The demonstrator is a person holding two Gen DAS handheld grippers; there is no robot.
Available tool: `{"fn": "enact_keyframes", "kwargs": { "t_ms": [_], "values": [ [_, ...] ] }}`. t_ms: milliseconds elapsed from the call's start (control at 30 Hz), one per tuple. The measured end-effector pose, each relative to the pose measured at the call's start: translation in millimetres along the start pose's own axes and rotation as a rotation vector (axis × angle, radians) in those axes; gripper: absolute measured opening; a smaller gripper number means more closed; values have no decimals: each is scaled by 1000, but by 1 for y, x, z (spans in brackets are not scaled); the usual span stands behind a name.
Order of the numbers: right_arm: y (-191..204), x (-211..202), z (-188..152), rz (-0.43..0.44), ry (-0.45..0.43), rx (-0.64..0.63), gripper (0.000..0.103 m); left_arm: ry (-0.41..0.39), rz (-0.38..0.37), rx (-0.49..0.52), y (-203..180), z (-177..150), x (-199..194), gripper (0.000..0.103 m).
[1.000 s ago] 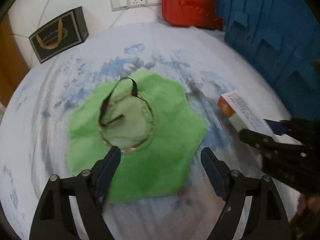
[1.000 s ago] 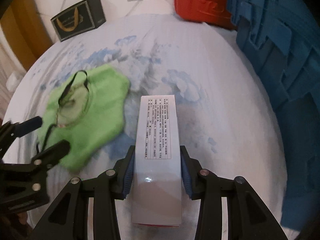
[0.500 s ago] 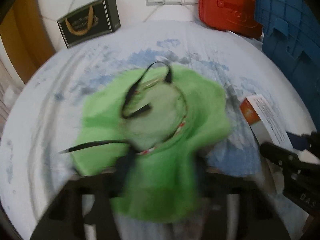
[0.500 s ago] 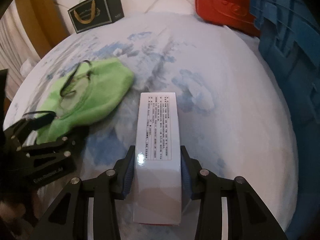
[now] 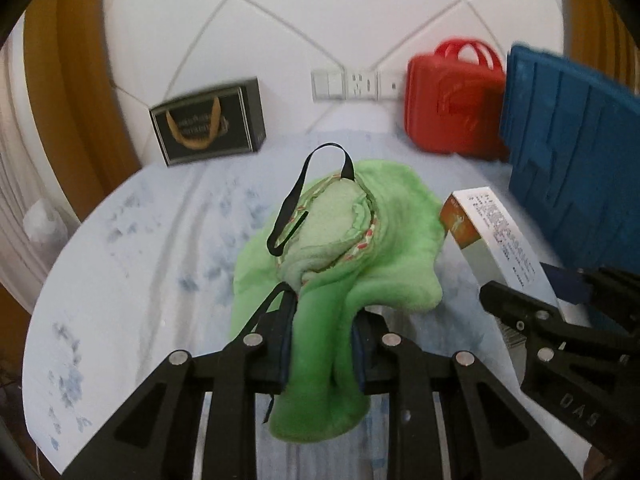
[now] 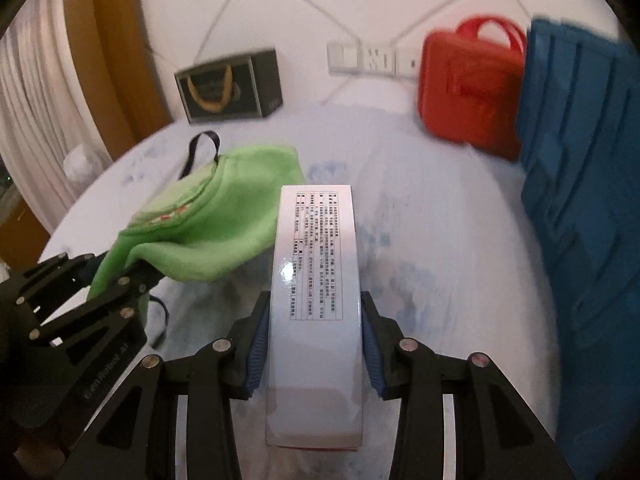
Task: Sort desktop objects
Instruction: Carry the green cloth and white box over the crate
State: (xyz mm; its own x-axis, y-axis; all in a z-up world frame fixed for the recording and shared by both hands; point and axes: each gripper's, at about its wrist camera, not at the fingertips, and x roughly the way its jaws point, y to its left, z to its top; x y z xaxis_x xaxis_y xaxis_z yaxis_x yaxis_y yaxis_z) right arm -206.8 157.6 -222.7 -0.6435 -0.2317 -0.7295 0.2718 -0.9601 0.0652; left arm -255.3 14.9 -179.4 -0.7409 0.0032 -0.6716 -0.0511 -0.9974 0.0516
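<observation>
Left wrist view showed the left gripper (image 5: 322, 344), jaws closing, pinching one edge of the green cloth (image 5: 352, 248) above the table (image 5: 120, 264); that thin hold could slip. Right gripper (image 6: 314, 354) squeezed the box (image 6: 316, 280) snugly, near the blue crate (image 6: 580, 200), which it might bump.

I see a white tiled wall (image 5: 320, 8) with diagonal grout lines and a socket strip (image 5: 354, 85) low on it. Ochre wooden trim (image 6: 104, 60) stands at left, beside pale pleated curtains (image 6: 32, 112).
</observation>
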Motion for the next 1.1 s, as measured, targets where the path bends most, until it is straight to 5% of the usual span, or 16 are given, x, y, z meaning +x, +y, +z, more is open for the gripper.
{"fn": "enact_keyframes", "kwargs": {
  "t_ms": [300,600,867,1100],
  "values": [
    [13,-90,45,-102,-174,9,40,-150,-48,18,14,53,-69,23],
    [-2,-207,60,-274,-355,57,40,-322,-191,72,-25,95,-149,23],
    [-89,-301,42,-430,-429,122,40,-413,-352,149,-143,115,-207,23],
    [-206,-366,7,-502,-457,112,40,-470,-394,168,-276,101,-260,23]
  ]
}}
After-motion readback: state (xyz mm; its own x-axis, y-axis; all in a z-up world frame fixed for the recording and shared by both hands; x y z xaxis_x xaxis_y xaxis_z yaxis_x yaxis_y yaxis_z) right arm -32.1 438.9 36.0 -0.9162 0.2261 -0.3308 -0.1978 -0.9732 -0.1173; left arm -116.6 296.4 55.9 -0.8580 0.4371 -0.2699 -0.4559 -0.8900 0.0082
